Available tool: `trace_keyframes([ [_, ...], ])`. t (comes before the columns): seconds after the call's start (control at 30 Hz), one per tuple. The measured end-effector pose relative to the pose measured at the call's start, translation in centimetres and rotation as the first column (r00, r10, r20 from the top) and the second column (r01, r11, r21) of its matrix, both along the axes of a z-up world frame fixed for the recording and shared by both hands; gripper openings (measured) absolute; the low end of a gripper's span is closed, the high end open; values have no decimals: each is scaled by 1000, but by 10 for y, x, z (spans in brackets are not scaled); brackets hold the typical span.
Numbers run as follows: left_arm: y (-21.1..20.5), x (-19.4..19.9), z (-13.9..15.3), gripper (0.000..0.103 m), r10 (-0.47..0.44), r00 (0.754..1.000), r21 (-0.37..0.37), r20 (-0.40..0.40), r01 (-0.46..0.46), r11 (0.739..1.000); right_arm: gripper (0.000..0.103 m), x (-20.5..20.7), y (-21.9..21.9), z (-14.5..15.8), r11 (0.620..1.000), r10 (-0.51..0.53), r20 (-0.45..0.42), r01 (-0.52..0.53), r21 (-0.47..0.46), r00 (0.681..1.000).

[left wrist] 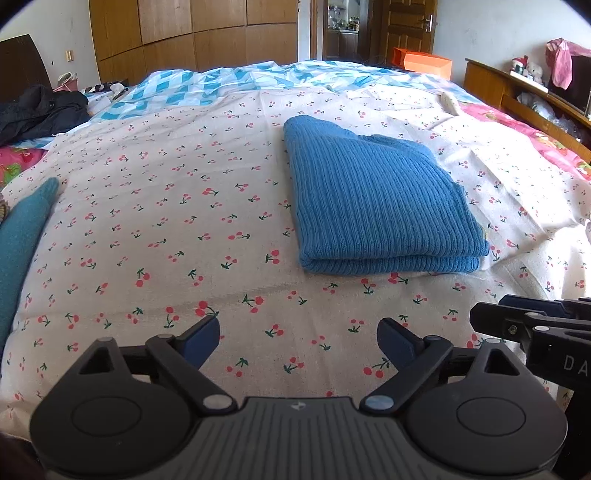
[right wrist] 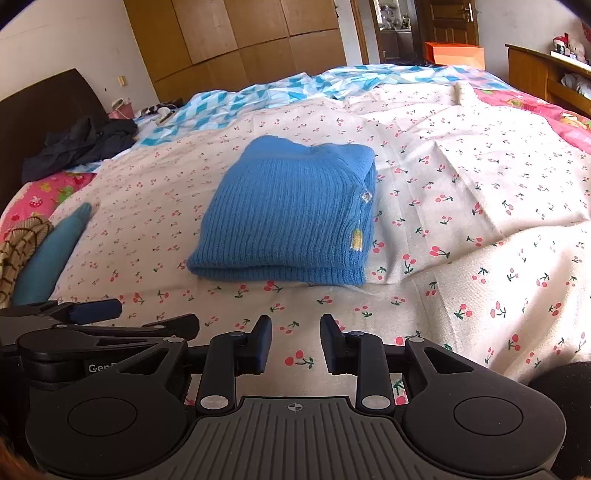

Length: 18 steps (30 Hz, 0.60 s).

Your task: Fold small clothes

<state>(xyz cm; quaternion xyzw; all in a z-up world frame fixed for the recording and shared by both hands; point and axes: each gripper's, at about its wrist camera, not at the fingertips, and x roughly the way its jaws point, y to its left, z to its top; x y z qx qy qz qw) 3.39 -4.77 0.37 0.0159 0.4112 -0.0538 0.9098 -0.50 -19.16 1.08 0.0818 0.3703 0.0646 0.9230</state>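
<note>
Both grippers hover empty over the bed (left wrist: 155, 206), fingers apart: left gripper (left wrist: 298, 341) wide, right gripper (right wrist: 296, 343) narrowly. Ahead, well apart, the folded blue knit sweater (right wrist: 291, 210) lies, long axis running away, nearer the right.

Wooden wardrobe (left wrist: 195, 33), open door (left wrist: 410, 26), white wall (right wrist: 62, 40); daylight, probably.

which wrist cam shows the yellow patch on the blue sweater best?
Right wrist: the blue sweater's side edge faces it, with the yellow patch clear. Left wrist shows the sweater but only a sliver there.
</note>
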Motion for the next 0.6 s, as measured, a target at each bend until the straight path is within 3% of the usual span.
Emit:
trace_keyframes([
  [0.1, 2, -1, -1, 100, 8, 1000, -12, -14, -8, 1000, 30, -2, 0, 1, 1000, -1, -1, 1, -5, 1000],
  [0.2, 5, -1, -2, 101, 16, 999, -26, -28, -16, 1000, 39, -4, 0, 2, 1000, -9, -15, 9, -8, 1000],
  [0.6, 9, -9, -4, 103, 18, 996, -71, -87, -24, 997, 47, -7, 2, 4, 999, -19, -19, 19, -36, 1000],
])
